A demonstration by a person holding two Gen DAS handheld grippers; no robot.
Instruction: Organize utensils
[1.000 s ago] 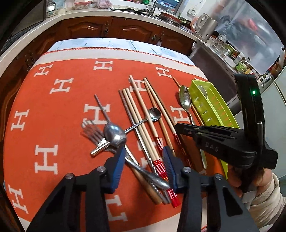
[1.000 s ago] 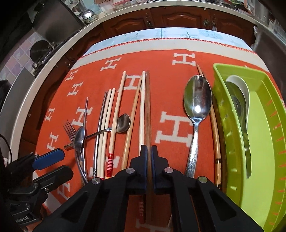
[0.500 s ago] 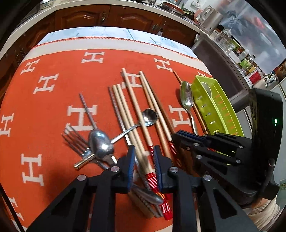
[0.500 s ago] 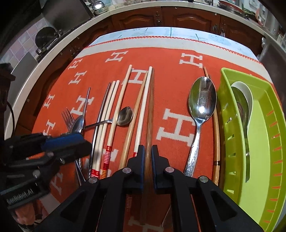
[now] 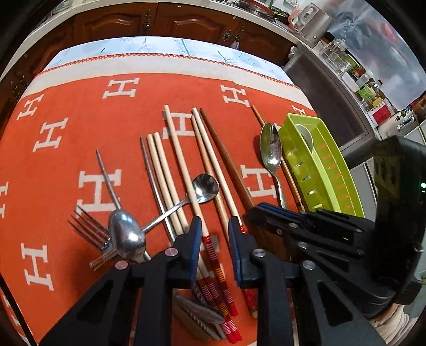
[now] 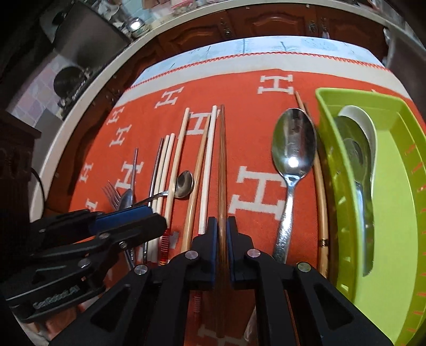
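My right gripper [image 6: 221, 221] is shut on a dark brown chopstick [image 6: 221, 159] that lies lengthwise on the orange cloth [image 6: 253, 127]. My left gripper [image 5: 213, 223] stands just left of it, its jaws narrow but open. It straddles two pale chopsticks with red-striped ends [image 5: 210, 247], and cloth shows between them and the pads. Several more chopsticks, a small spoon [image 5: 203, 186], a fork [image 5: 87, 226] and an overturned spoon [image 5: 125, 234] lie further left. A large spoon [image 6: 293, 143] rests beside the green tray [image 6: 359, 93], which holds a white spoon [image 6: 368, 125] and a metal one.
A thin bamboo chopstick [image 6: 320, 186] runs along the tray's left wall. The two grippers nearly touch side by side. Dark wooden cabinets [image 5: 186, 18] stand beyond the table's far edge, and a crowded counter [image 5: 346, 61] at the right. A sleeve [image 5: 394, 319] shows bottom right.
The left gripper's jaws narrowed and it moved right, from over the overturned spoon to over the striped chopsticks beside the right gripper. The right gripper stayed shut on the dark chopstick.
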